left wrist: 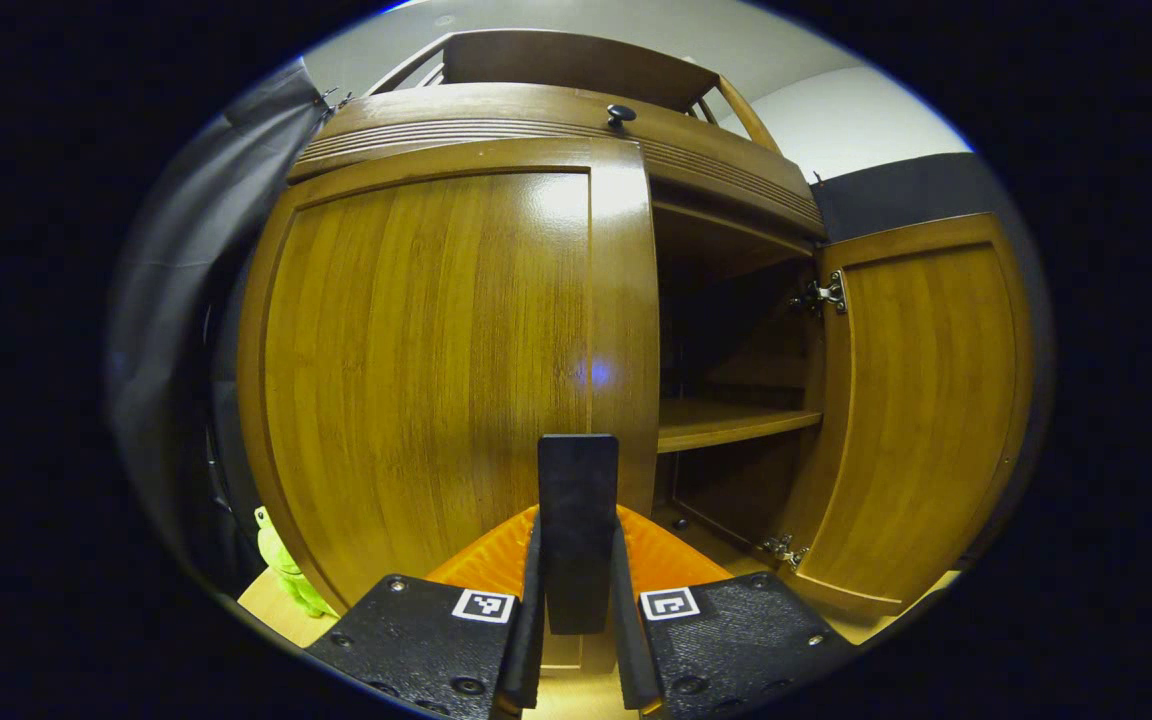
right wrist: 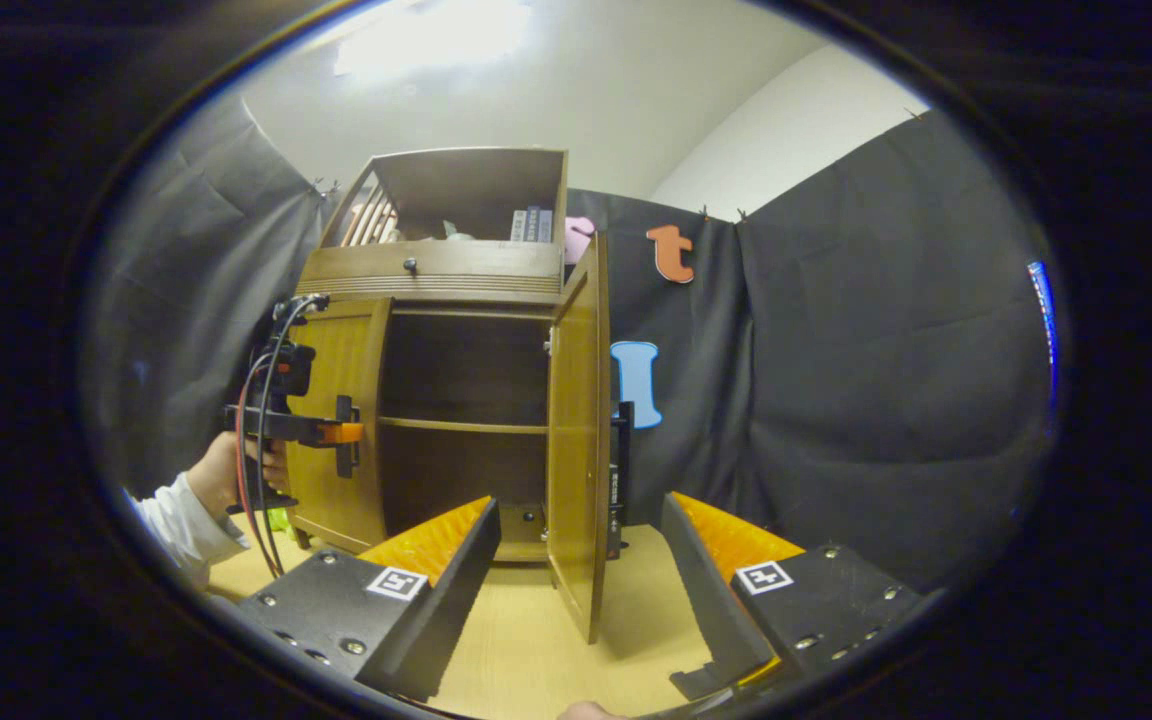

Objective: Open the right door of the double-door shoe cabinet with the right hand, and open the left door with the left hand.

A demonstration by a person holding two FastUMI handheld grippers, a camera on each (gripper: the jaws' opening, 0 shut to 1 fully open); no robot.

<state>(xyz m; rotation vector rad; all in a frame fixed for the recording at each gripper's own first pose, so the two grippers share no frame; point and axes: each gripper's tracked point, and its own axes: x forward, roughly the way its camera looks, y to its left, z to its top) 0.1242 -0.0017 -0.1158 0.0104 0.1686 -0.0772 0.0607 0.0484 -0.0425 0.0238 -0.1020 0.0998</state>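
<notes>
Wooden right door (right wrist: 576, 430) open; left door (left wrist: 436, 380) shut; green toy (left wrist: 286, 565) beside cabinet.

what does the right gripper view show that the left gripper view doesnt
Right gripper view: the whole shoe cabinet from farther back, its top shelf with books, the person's hand holding the left gripper at the left door, and the right gripper open, gripping nothing.

Left gripper view: the left door up close, the left gripper's fingers together on a dark handle, the right door's hinges, a green toy at the cabinet's foot.

Both: right door swung open, inner shelf, drawer knob.
</notes>
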